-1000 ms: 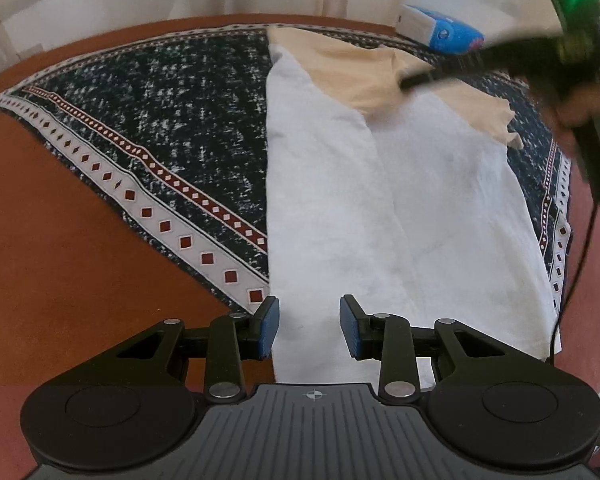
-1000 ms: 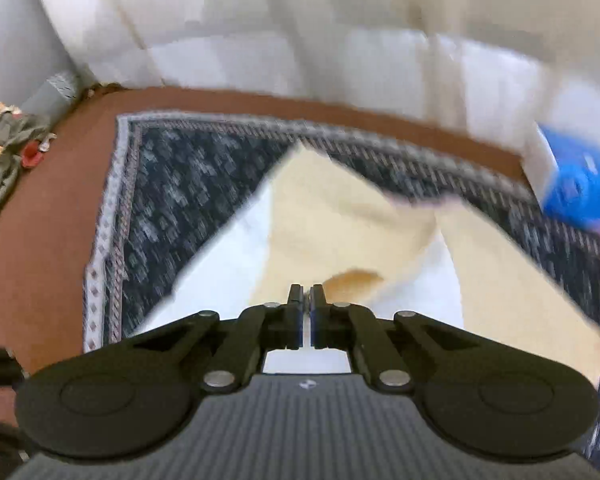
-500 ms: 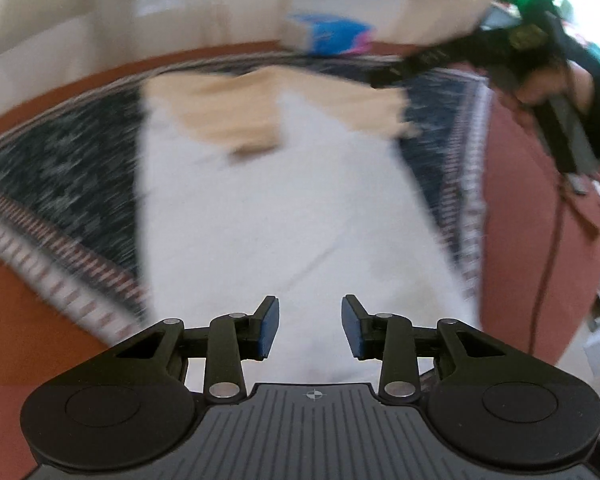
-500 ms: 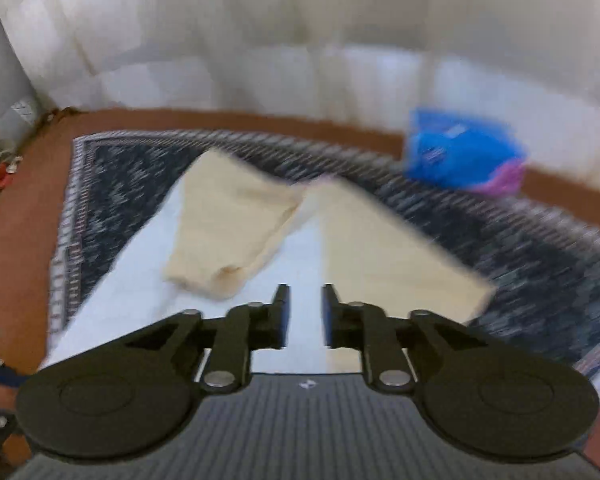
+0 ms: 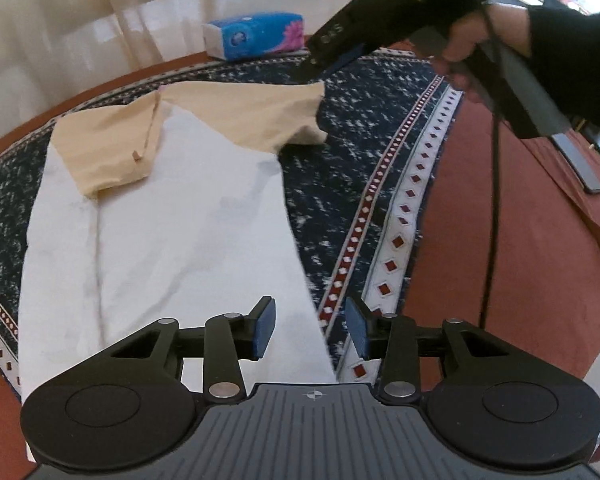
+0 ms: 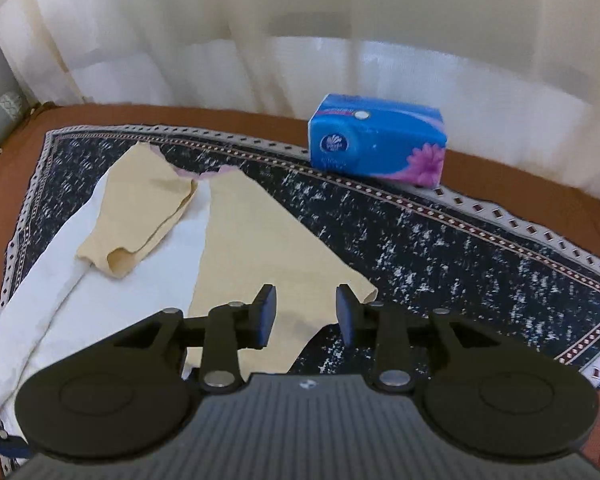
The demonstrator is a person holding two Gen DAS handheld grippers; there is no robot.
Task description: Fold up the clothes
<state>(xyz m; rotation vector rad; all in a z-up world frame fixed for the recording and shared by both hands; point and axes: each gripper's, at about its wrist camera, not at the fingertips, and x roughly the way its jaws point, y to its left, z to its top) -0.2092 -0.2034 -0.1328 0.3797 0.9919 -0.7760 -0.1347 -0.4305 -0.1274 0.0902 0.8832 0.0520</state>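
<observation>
A white shirt (image 5: 172,240) with cream-yellow sleeves lies flat on a dark patterned cloth (image 5: 360,184). Its left sleeve (image 5: 104,152) is folded in over the body; its right sleeve (image 5: 260,112) lies spread out to the side. My left gripper (image 5: 310,330) is open and empty, over the shirt's near right hem. My right gripper (image 6: 306,316) is open and empty, just above the end of the spread sleeve (image 6: 268,256). The right gripper also shows in the left wrist view (image 5: 324,64), held by a hand above that sleeve.
A blue tissue pack (image 6: 376,142) stands at the far edge of the patterned cloth (image 6: 440,240), also seen in the left wrist view (image 5: 256,38). The brown table (image 5: 500,260) runs to the right. A black cable (image 5: 494,200) hangs from the right gripper. Curtains close the back.
My right gripper opened, let go of the left sleeve on the shirt body and moved right over the other sleeve. My left gripper swung right along the hem, staying open.
</observation>
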